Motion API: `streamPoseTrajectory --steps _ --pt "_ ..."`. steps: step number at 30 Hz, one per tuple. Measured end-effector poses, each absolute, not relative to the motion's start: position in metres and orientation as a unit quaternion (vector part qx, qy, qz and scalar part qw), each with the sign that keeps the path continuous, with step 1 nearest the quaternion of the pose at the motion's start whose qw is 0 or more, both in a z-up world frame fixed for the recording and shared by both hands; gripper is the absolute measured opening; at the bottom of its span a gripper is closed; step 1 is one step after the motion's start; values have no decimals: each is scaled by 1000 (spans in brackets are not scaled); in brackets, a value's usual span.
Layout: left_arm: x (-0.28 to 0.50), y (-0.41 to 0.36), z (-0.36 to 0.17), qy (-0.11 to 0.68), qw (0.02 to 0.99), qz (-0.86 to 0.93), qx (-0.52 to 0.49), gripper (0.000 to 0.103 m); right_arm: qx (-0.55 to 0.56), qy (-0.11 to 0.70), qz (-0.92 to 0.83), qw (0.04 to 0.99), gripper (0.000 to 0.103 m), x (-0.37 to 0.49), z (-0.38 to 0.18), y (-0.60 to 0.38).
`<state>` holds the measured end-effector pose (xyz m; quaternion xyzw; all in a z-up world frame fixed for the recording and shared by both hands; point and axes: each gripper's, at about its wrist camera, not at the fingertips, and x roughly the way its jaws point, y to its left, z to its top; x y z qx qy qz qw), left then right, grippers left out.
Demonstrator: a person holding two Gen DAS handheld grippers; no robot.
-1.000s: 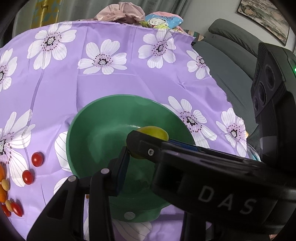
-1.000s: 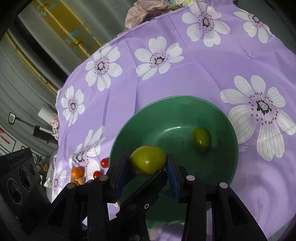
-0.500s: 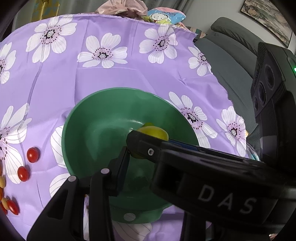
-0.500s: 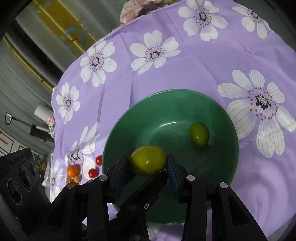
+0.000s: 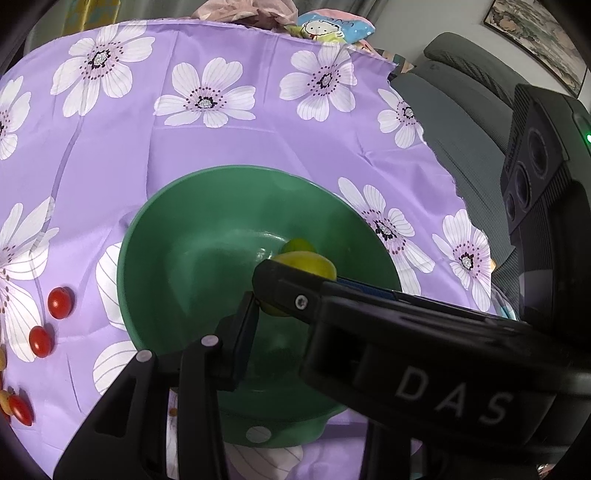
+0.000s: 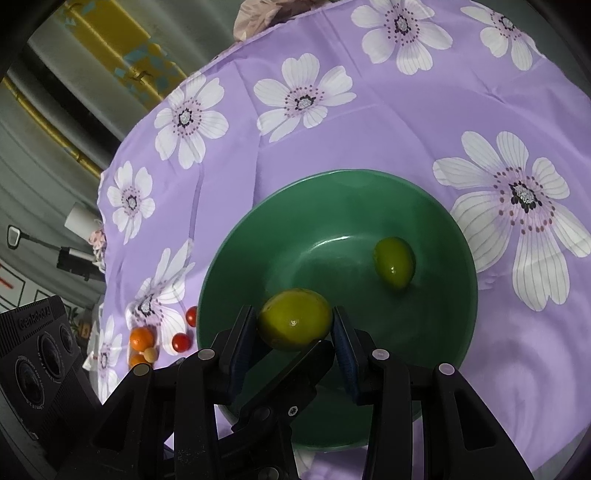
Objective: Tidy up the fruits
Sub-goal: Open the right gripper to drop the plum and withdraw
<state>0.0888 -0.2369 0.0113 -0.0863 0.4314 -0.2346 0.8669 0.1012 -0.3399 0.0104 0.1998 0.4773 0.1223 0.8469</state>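
A green bowl sits on the purple flowered cloth. My right gripper is shut on a yellow-green lime and holds it over the bowl's near side. A second lime lies inside the bowl. In the left wrist view the bowl is in the middle; the right gripper's body crosses in front and the held lime peeks above it. Only one finger of my left gripper shows, over the bowl; its other finger is hidden.
Red cherry tomatoes and small orange fruits lie on the cloth left of the bowl. A grey sofa stands past the table's right edge. Crumpled bags lie at the far edge.
Both grippers have moved forward and a little lower over the bowl. The bowl sits higher and larger in both views. The right gripper still holds the lime.
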Motion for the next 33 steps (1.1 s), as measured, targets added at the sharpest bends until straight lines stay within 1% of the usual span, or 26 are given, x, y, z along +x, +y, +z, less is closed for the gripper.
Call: streamPoseTrajectory --steps 26,32,33 --pt "91 -238 7 443 861 -233 -89 38 199 488 117 842 43 103 6 -339" --pt "78 -229 21 412 879 -227 -80 40 198 473 117 850 43 100 9 -339" --pt "75 -225 25 406 881 -229 -82 42 202 468 124 851 43 99 12 -339"
